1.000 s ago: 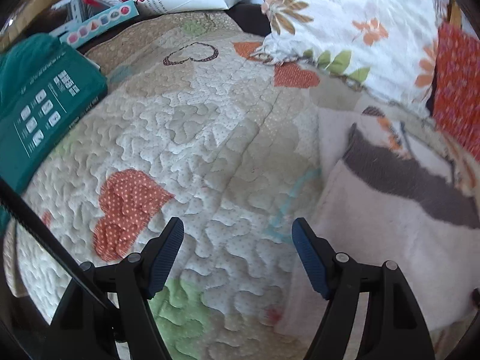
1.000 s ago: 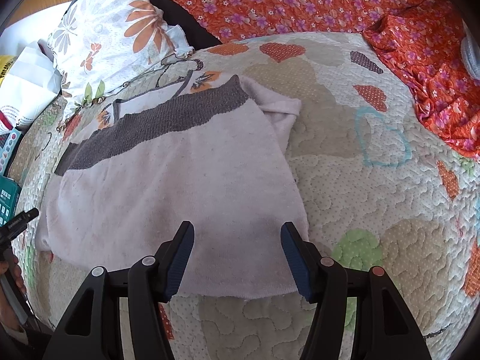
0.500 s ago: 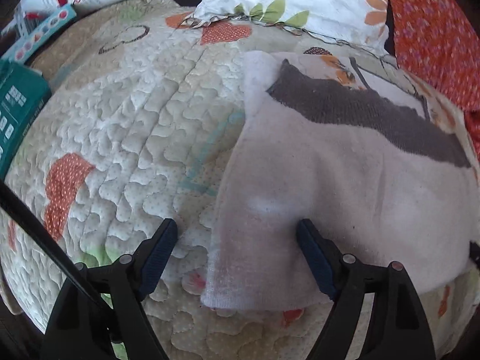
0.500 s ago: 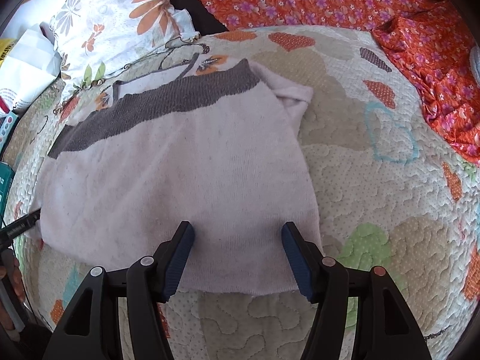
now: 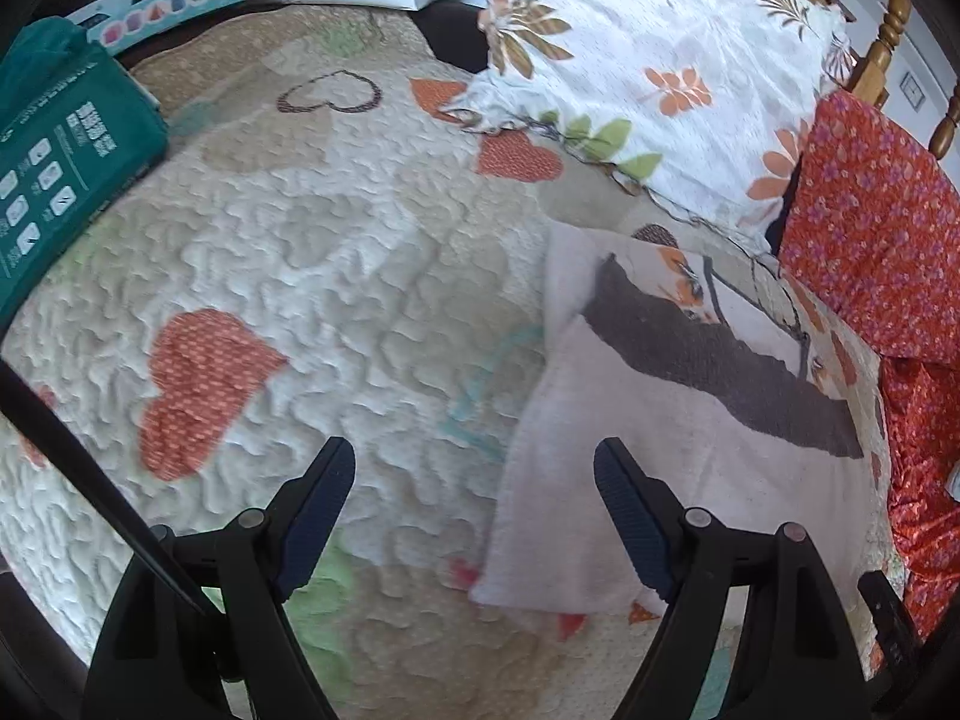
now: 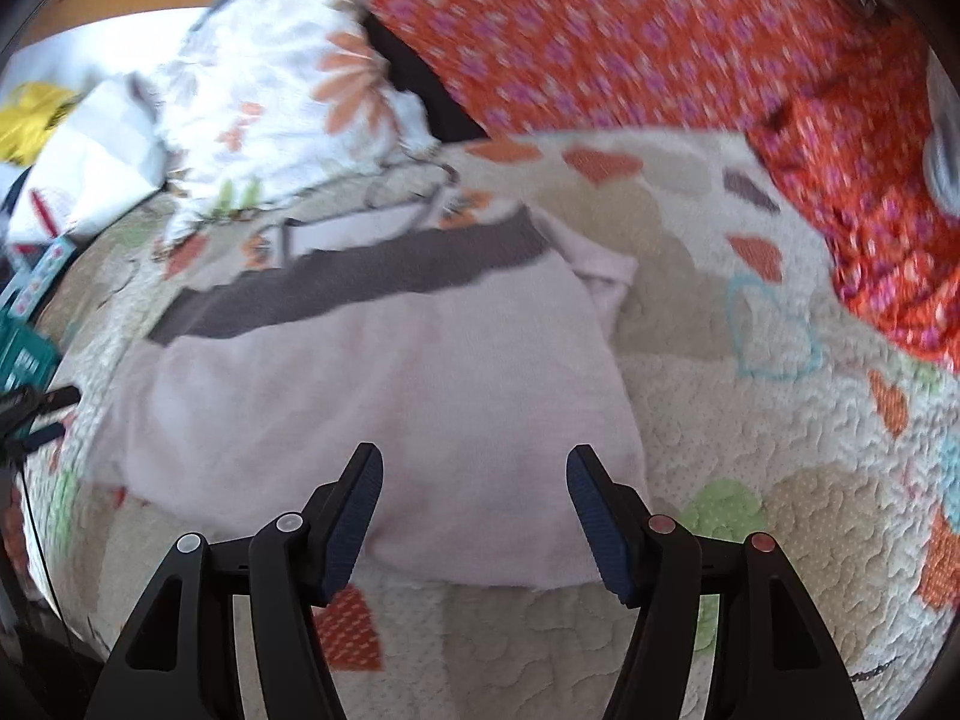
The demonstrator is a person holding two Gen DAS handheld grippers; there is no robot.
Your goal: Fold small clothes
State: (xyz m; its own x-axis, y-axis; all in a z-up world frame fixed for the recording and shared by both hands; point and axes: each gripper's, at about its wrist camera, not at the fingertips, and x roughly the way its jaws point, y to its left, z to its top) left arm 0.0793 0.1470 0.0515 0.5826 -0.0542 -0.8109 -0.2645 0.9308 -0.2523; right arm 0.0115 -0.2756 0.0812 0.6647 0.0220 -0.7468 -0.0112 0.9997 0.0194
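Black two-finger left gripper (image 5: pixel 474 480) with blue ribbed pads, fingers spread wide, nothing between them, over cream quilted bedspread with orange heart patches (image 5: pixel 300 276). Right pad near left edge of pale pink knit garment with dark grey band (image 5: pixel 690 450); contact not clear. Black right gripper (image 6: pixel 474 483) likewise spread apart, empty, hovering at near hem of same pale pink knit garment with dark grey band (image 6: pixel 390 390). Garment lying flat on bedspread (image 6: pixel 750 420), already folded over, grey band along far side, small pink sleeve bit sticking out at far right corner. Right view motion-blurred. Green patch on quilt just right of right gripper. Further out in left view: teal printed box (image 5: pixel 54 150) at left edge of bed, white floral pillow with orange flowers and green leaves (image 5: pixel 660 72) beyond garment, red-orange floral fabric (image 5: pixel 870 228) at far right. Same pillow (image 6: pixel 270 108) and red-orange fabric (image 6: pixel 630 30) across back of right view. Wooden bedpost (image 5: pixel 882 42) at far corner.
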